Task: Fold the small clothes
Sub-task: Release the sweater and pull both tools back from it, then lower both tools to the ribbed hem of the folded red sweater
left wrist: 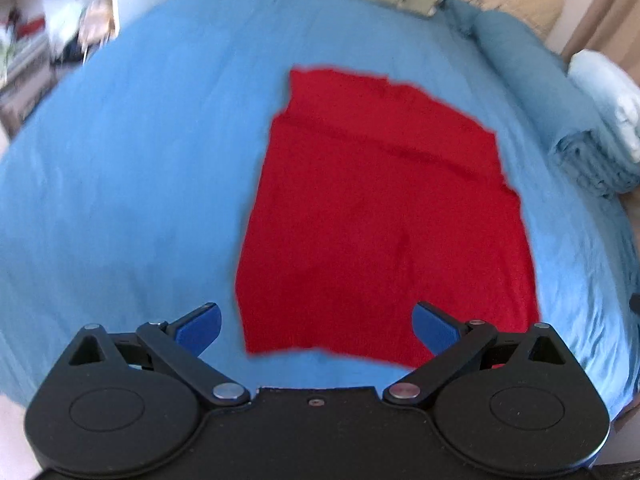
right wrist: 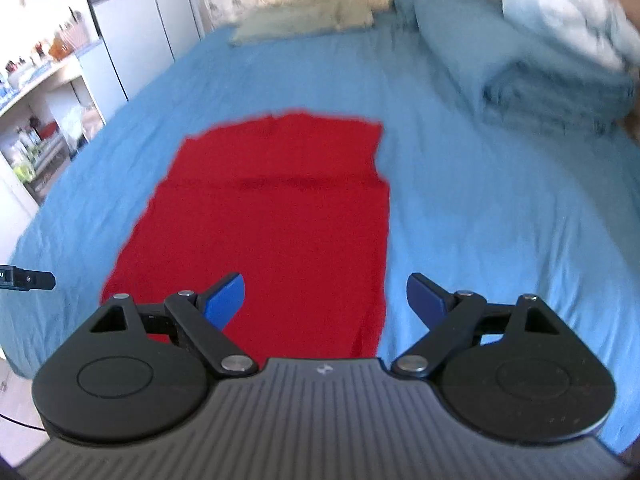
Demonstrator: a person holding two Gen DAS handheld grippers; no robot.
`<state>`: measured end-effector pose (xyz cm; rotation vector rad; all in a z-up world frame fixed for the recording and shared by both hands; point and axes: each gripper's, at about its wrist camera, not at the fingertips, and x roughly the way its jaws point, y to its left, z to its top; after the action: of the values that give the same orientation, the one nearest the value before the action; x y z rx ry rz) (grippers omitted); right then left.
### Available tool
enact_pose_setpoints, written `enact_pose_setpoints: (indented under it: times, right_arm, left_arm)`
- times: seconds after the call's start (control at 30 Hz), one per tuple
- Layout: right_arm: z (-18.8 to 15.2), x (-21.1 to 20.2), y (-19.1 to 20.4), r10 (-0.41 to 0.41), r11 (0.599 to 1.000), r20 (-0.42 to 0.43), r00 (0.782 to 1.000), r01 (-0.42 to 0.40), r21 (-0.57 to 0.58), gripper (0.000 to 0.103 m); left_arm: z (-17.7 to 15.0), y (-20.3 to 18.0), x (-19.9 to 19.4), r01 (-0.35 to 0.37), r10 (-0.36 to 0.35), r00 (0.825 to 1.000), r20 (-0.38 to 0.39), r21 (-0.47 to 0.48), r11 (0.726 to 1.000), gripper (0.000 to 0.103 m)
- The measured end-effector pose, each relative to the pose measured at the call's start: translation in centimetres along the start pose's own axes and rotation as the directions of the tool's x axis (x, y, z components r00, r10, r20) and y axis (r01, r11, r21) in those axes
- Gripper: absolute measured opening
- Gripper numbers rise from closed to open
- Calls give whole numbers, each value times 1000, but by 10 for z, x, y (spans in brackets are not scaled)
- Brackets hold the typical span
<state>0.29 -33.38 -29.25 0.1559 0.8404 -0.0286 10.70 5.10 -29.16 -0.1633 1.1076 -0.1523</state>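
Note:
A red garment lies flat on the blue bedsheet, with a fold line across its far part. It also shows in the right wrist view. My left gripper is open and empty, held above the garment's near edge. My right gripper is open and empty, held above the garment's near right corner. A piece of the left gripper shows at the left edge of the right wrist view.
Folded blue bedding with a pale pillow lies at the right of the bed. A greenish pillow lies at the head. Shelves and cupboards stand left of the bed.

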Motion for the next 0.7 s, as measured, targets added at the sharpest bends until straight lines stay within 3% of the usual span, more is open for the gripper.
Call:
enact_pose_setpoints:
  times: [0.13,0.27,0.4,0.53,0.7]
  right_arm:
    - [-42,40,-15,33,996,-118,993,-23,88,101]
    - [-68,77,-24,53,992,-202,978,-29,122,101]
    - [-76,99,-27,60,993,-241,969,-33,114,98]
    - [-78,113,-27,69,991,-272,960,-36,126,93]
    - [-83,121,-28,80,989,-299,951,-38,144,85]
  left_arm:
    - [-17,16,37,22,-25,999,-48,-59,998,92]
    - [-22,25,65,4,-7,999,-38,-81,997,90]
    - [-19,33,88,-4,-1,998,-58,-88,996,83]
    - [-18,39,100,0,-6,997,-72,-75,997,69]
    - [-18,42,107,11,-15,996,-82,-58,998,61]
